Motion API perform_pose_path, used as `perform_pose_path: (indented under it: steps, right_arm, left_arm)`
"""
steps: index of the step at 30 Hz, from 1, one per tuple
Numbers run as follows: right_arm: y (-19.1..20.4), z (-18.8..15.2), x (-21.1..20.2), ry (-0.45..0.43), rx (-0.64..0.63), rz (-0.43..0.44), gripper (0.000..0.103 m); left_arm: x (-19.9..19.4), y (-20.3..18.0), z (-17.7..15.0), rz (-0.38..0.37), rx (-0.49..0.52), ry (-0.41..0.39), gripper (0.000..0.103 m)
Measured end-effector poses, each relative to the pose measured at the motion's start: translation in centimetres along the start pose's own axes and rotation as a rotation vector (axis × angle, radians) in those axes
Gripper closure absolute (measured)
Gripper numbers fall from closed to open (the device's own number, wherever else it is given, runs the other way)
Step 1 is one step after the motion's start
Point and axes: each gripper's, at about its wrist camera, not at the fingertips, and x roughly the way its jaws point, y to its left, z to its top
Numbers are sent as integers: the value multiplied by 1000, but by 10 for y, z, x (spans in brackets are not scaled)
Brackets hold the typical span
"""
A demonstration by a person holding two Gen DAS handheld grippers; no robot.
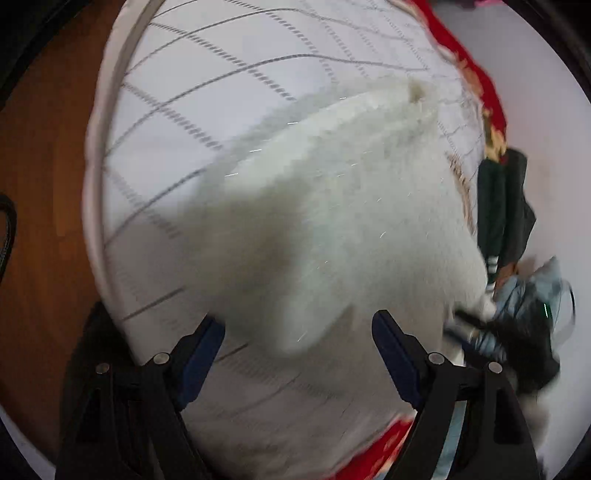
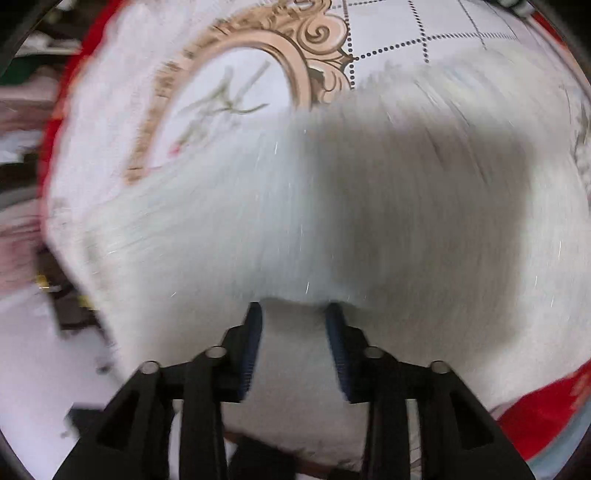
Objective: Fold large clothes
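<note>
Fluffy white garment [image 1: 343,206] lies on the quilt [image 1: 207,96], a white cover with dotted grey grid lines and a red border [image 1: 476,74]. Both views are motion-blurred. Left gripper [image 1: 297,332]: jaws wide apart, holding nothing; a lobe of the garment's near edge hangs into the gap between the blue pads [image 1: 201,350], but contact with either pad cannot be told. On the left of the left view the quilt's piped edge [image 1: 110,155] curves down beside a wood floor [image 1: 40,184]; bare quilt lies open between that edge and the garment's left edge. Along the red border at right sit dark green clothes [image 1: 502,206], and below them a blue and black heap [image 1: 532,314], near the garment's right edge. Right gripper [image 2: 293,308]: jaws partly apart, the garment's near edge lying right at the fingertips; whether they pinch it cannot be told. A grey shadow falls across the garment [image 2: 369,177] ahead of that gripper. Beyond the garment's far edge, an ornate tan frame print [image 2: 280,40] on the quilt [image 2: 443,22] is uncovered. White floor [image 2: 33,350] shows at lower left of the right view.
</note>
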Motion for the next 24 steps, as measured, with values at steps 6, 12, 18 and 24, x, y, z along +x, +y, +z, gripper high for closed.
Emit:
perform_pose_path:
  steps: [6, 12, 18, 24]
  right_arm:
    - [-33, -36, -19, -22, -34, 56, 61]
    - [-53, -37, -14, -25, -15, 115, 61]
    - [-19, 2, -13, -128, -11, 158, 61]
    - [-5, 47, 43, 10, 38, -19, 61]
  left_arm:
    - [10, -32, 10, 128, 35, -219, 77]
    - [-40, -53, 52, 86, 130, -386, 91]
    - [-26, -25, 81, 8, 114, -315, 77]
    - [13, -19, 83, -91, 67, -231, 29]
